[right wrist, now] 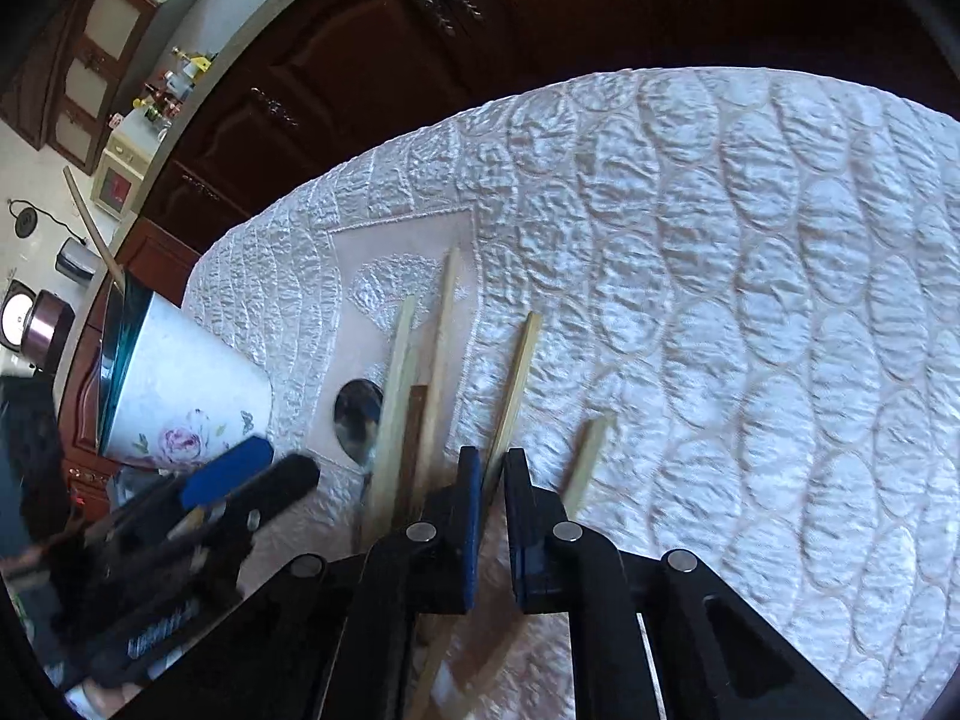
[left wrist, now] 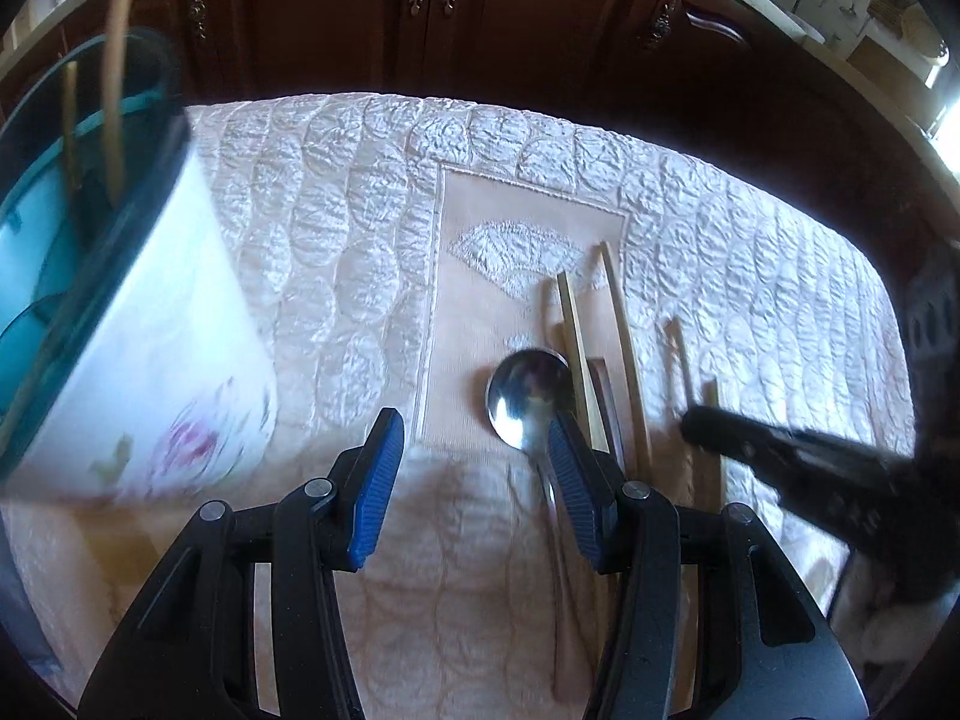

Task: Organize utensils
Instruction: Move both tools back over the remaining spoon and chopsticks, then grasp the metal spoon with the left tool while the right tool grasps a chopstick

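Hovering low over the quilted tablecloth point(left wrist: 336, 192), left gripper point(left wrist: 474, 468) spread wide with nothing between the blue pads point(left wrist: 378, 480), the right-hand pad sitting just over the neck of the steel spoon point(left wrist: 525, 396). Lying on the flat embroidered panel point(left wrist: 480, 228), that spoon, bowl up, with pale wooden chopsticks point(left wrist: 624, 348) fanned just to its right and one dark stick point(left wrist: 606, 408) tucked among them. Standing at the far left, tilted by the lens, the floral utensil holder point(left wrist: 150, 360) with its teal rim, a couple of sticks already poking out of it. Over on the right, right gripper point(right wrist: 493, 480) clenched almost fully, pinching what looks like a single thin chopstick point(right wrist: 517, 384) low between the pads; only a sliver of a gap showing, so a firm hold not certain. Lying loose just right of it, a shorter stick point(right wrist: 591, 456). Risk from here, as a judgement: gripping so near one end, letting the stick pivot and swing on the lift, slipping out or sweeping its neighbours across the cloth. Crowding too, with both tools working the same small cluster, inviting a bump between them. For the left, closing on the slick spoon neck over soft quilting, likely skidding off or catching a fold of fabric.
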The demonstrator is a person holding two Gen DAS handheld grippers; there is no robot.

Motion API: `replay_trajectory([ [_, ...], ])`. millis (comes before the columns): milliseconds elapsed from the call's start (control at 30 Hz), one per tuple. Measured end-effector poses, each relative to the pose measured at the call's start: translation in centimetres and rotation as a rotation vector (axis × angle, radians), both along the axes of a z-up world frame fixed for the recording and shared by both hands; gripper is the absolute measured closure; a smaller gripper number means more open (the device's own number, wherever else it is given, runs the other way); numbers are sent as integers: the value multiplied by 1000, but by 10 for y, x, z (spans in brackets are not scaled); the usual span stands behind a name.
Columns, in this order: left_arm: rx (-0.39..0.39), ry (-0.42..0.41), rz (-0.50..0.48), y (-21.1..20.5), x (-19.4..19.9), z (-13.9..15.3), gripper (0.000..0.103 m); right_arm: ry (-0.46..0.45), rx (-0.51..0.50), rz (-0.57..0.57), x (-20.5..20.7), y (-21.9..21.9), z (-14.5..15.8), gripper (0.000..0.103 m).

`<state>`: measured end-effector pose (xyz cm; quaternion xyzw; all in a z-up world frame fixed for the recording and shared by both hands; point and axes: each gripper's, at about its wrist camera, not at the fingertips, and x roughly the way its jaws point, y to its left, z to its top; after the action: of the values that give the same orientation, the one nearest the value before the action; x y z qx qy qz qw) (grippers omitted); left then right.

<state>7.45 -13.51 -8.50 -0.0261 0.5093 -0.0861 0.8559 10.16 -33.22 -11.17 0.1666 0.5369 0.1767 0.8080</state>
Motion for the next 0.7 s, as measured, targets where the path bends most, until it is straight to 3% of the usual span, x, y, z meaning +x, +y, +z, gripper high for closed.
replay_trajectory([
  [300,2,32,-68,-13,23,-14,60,6,32,8,-5,-21,-10,95],
  [367,3,39,-75,-15,27,-16,65,9,44,9,-4,-24,-11,95],
  [467,-2,43,-86,-17,33,-19,88,15,59,8,0,-25,-13,95],
  [700,-35,51,-68,-7,21,-11,99,6,44,12,1,-22,-8,95],
])
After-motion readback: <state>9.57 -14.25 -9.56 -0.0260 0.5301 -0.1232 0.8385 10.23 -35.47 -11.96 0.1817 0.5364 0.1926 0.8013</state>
